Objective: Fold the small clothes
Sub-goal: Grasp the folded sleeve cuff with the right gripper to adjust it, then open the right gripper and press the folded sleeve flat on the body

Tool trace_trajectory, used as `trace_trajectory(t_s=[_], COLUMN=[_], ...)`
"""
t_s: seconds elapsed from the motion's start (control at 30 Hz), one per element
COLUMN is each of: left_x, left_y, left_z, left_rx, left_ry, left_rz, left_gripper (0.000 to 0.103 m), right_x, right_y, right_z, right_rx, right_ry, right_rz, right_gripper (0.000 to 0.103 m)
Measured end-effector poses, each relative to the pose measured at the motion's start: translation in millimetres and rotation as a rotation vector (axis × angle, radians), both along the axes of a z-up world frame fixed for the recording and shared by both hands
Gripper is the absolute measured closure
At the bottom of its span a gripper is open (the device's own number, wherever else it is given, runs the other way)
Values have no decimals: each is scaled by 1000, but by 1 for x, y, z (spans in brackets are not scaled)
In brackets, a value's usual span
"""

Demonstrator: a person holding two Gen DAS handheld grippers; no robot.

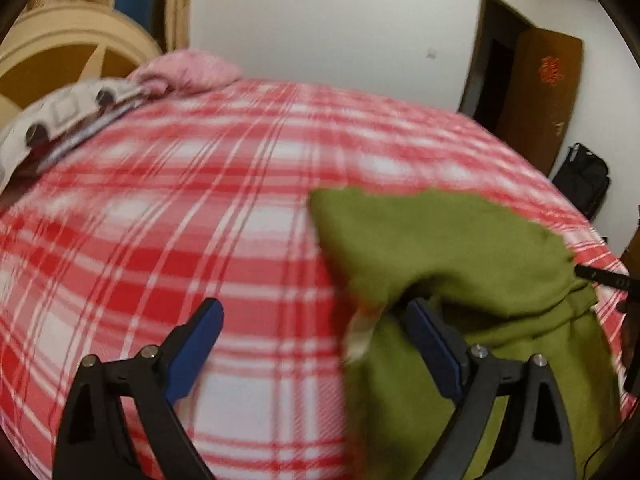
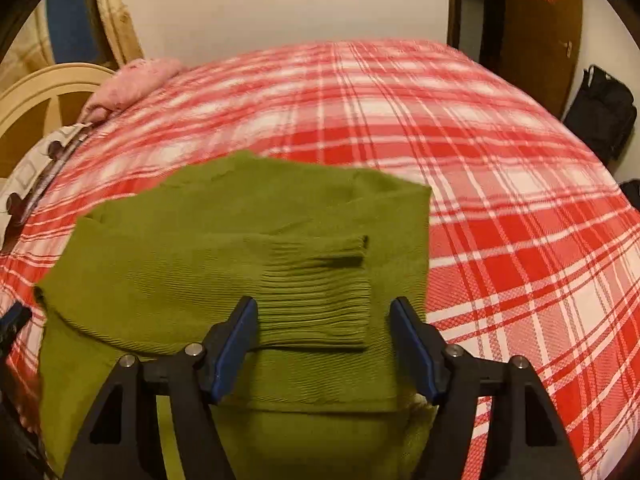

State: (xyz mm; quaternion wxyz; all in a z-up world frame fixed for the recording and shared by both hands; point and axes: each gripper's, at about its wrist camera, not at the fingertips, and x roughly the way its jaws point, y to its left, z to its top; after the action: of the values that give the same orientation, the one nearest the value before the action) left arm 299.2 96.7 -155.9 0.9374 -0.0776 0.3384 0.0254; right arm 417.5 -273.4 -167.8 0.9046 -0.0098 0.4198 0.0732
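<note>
While the green sweater (image 2: 240, 248) lies partly folded on the red plaid bedspread (image 2: 500, 200), filling the lower left and centre of the right wrist view, one ribbed cuff (image 2: 320, 280) is laid across its body, ending near centre frame. The right gripper (image 2: 324, 320) sits above that cuff with jaws spread wide, blue pads either side of the ribbing, nothing gripped. The left gripper (image 1: 316, 320) is likewise wide open; its right pad is tucked against a raised fold of the sweater (image 1: 460, 248) at lower right of the left wrist view, its left pad over bare bedspread (image 1: 160, 220). No cloth is pinched.

Judgement: a sleeve fold looks just placed. To do the next fold well, take the hem edge with both grippers at matching points, lift evenly, keep the cuff from sliding off.

Outward: pink pillow (image 2: 136, 80) at upper left, patterned cloth (image 1: 60, 116) at left edge, cream headboard (image 1: 60, 52) behind, brown door (image 1: 536, 92) and black bag (image 1: 584, 180) at right.

Hidden: sweater's near hem is cut off by the gripper bodies; the far sleeve and collar cannot be made out. Left view is motion-blurred; a pale patch by the sweater's edge there is unidentifiable.
</note>
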Motion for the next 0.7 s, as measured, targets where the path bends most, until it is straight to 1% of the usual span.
trace_trajectory(t_s=[0.03, 0.1, 0.13, 0.17, 0.23, 0.3, 0.33, 0.37, 0.43, 0.47, 0.5, 0.53, 0.57, 0.6, 0.63, 0.67, 0.7], left_x=[6, 13, 16, 19, 23, 30, 38, 41, 48, 51, 52, 53, 54, 53, 48, 43, 36], left_y=[-10, -28, -38, -45, -57, -59, -52, -45, -29, -24, -20, -18, -14, -8, 1, 8, 14], left_z=[6, 10, 7, 3, -11, -24, -28, -27, -18, -15, -14, -18, -29, -39, -44, -43, -39], left_rx=[17, 31, 39, 50, 102, 145, 150, 135, 101, 115, 158, 210, 239, 234, 181, 132, 101], left_ry=[-8, -2, 14, 34, 84, 129, 151, 151, 114, 102, 97, 122, 174, 218, 230, 222, 215], left_rz=[-23, -67, -93, -110, -109, -77, -32, 1, 53, 76, 104, 131, 136, 116, 99, 98, 102], left_gripper=[8, 7, 3, 2, 2, 2, 2, 3, 2, 2, 1, 1, 1, 1, 0, 0, 0], right_x=[-4, -10, -13, -16, -21, -25, -28, -30, -33, -33, -34, -34, -35, -35, -34, -33, -32], right_y=[7, 19, 26, 34, 49, 61, 66, 70, 77, 79, 80, 81, 81, 80, 78, 74, 71], right_z=[4, 11, 12, 13, 13, 11, 10, 8, 3, 1, -2, -4, -5, -7, -9, -11, -14], right_rx=[-13, -10, -1, 2, -13, -33, -43, -52, -70, -77, -81, -84, -85, -83, -82, -84, -90], right_ry=[-21, -47, -52, -55, -62, -70, -75, -77, -76, -73, -70, -65, -61, -56, -52, -46, -37], right_rz=[10, 40, 59, 84, 119, 156, 174, 186, 209, 217, 222, 225, 226, 224, 222, 214, 205], right_gripper=[34, 34, 34, 34, 34, 34, 34, 34, 34, 34, 34, 34, 34, 34, 34, 34, 34])
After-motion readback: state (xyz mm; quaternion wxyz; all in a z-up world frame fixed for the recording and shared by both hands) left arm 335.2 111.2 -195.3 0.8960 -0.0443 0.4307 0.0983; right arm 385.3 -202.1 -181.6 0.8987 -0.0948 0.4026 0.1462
